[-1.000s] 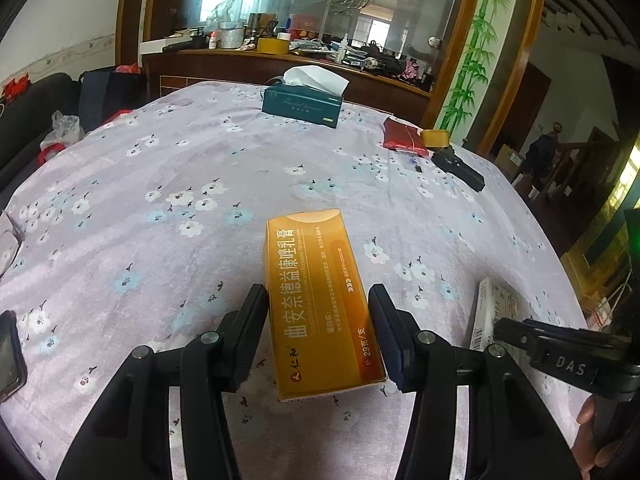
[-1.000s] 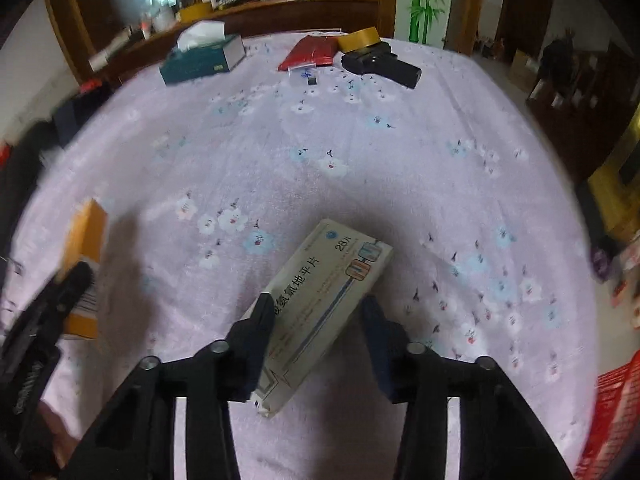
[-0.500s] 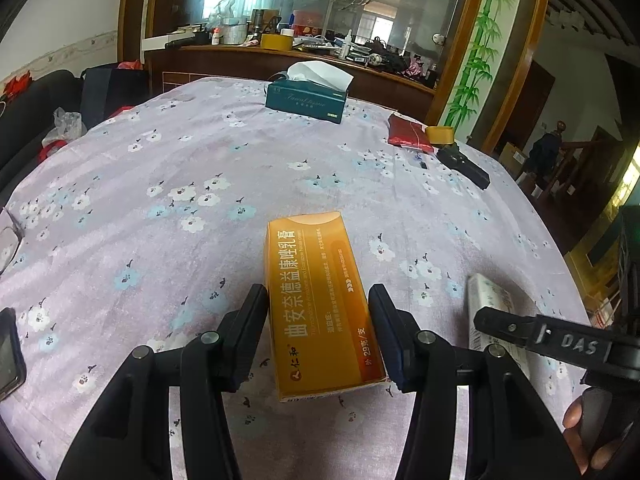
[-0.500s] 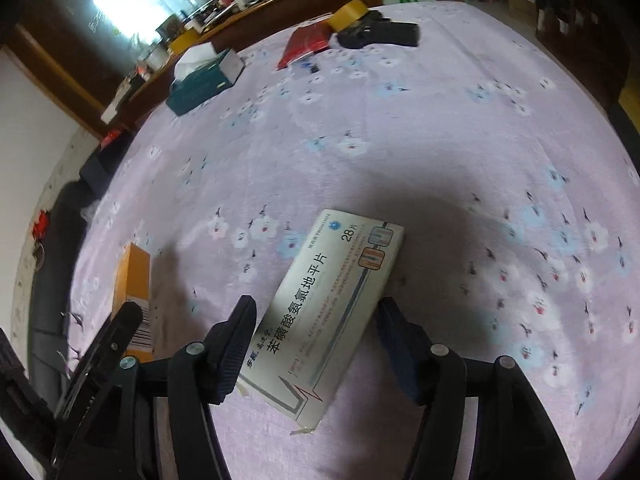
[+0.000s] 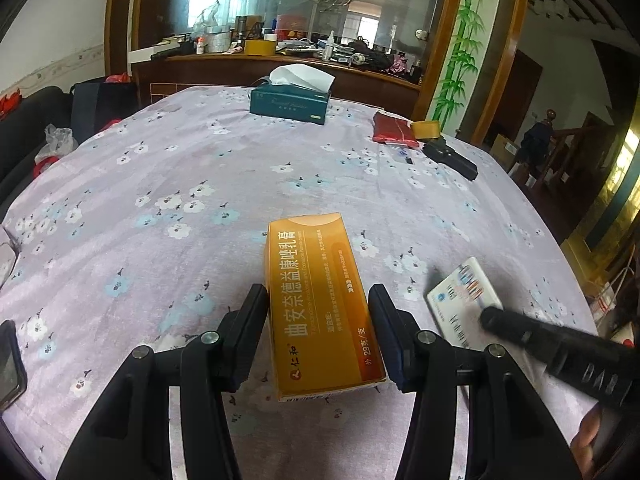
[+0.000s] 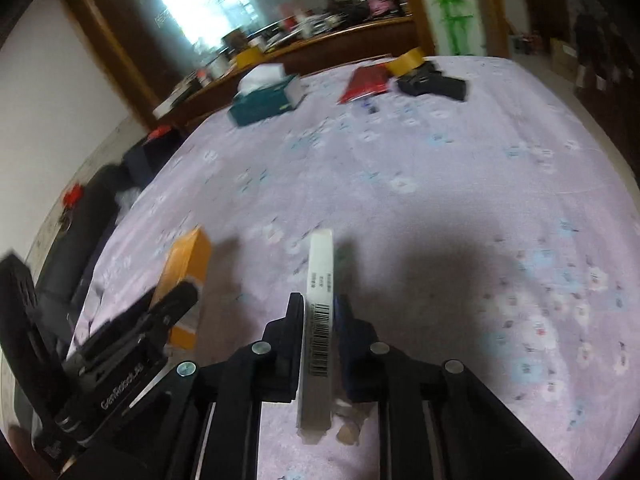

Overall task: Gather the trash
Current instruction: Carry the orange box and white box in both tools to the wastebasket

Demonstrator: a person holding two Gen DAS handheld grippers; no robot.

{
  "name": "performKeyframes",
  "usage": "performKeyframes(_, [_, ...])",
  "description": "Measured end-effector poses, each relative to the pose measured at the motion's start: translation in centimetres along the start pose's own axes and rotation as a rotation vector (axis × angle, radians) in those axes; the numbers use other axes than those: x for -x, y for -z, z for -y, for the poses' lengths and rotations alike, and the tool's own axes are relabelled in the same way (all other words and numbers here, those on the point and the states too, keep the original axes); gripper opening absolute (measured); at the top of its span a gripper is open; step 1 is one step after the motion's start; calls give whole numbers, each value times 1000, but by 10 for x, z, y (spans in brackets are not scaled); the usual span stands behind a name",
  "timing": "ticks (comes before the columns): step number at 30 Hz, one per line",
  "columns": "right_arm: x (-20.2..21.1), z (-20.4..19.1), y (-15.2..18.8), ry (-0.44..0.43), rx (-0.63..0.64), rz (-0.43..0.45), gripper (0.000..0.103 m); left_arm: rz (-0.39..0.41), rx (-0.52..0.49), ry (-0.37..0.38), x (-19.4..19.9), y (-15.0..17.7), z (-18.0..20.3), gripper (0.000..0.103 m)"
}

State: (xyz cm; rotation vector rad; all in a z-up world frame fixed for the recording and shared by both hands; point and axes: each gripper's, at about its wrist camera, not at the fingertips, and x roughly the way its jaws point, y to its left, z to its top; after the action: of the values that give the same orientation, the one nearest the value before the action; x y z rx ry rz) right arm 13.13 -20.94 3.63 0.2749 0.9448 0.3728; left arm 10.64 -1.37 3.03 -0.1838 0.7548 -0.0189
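Jaws, left gripper [image 5: 318, 336]: spread, one finger on each long side of the orange box [image 5: 320, 304]; a narrow gap seems to show at each pad, contact cannot be confirmed
Jaws, right gripper [image 6: 320, 320]: have just been closing, now pinching the white box [image 6: 320, 300] across its flat faces
Orange box: lies flat on the tablecloth [image 5: 160, 184], near edge, long axis pointing away; printed face up
White box: stands on edge between the right pads, barcode side up, far end projecting beyond the fingertips; in the left wrist view it appears tilted, right of the orange box, blurred
Relation of boxes: side by side, apart, orange to the left
Right wrist view: motion blur over most of the scene
Tissue box [image 5: 290, 98]: teal, far side of the table, white tissue standing out of it
Red packet [image 5: 392, 132]: far right, flat
Tape roll [image 5: 426, 129]: yellow, just beside the red packet
Black device [image 5: 452, 158]: far right, near the tape roll
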Motion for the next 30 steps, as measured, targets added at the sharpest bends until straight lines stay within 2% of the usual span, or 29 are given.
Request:
performKeyframes(3, [-7, -12, 5, -12, 44, -18, 20, -8, 17, -4, -2, -1, -4, 51])
performKeyframes(8, [-16, -15, 11, 71, 75, -42, 20, -18, 16, -1, -4, 0, -3, 51])
performKeyframes(11, [-17, -5, 16, 45, 57, -42, 13, -17, -2, 5, -4, 1, 1, 50])
performKeyframes(14, [-7, -3, 16, 40, 60, 6, 13, 2, -24, 2, -1, 2, 6, 50])
performKeyframes(16, [7, -1, 14, 40, 55, 73, 13, 28, -32, 4, 4, 2, 7, 50])
performKeyframes(20, [28, 1, 12, 97, 64, 185, 13, 93, -62, 0, 15, 2, 13, 50])
performKeyframes(23, [34, 0, 12, 126, 77, 222, 13, 148, -101, -18, 22, 4, 22, 50])
performKeyframes(27, [37, -3, 12, 123, 86, 236, 13, 218, -170, -51, 31, 8, 36, 50])
performKeyframes(30, [39, -6, 12, 127, 101, 246, 13, 243, -195, -59, 34, 9, 42, 50])
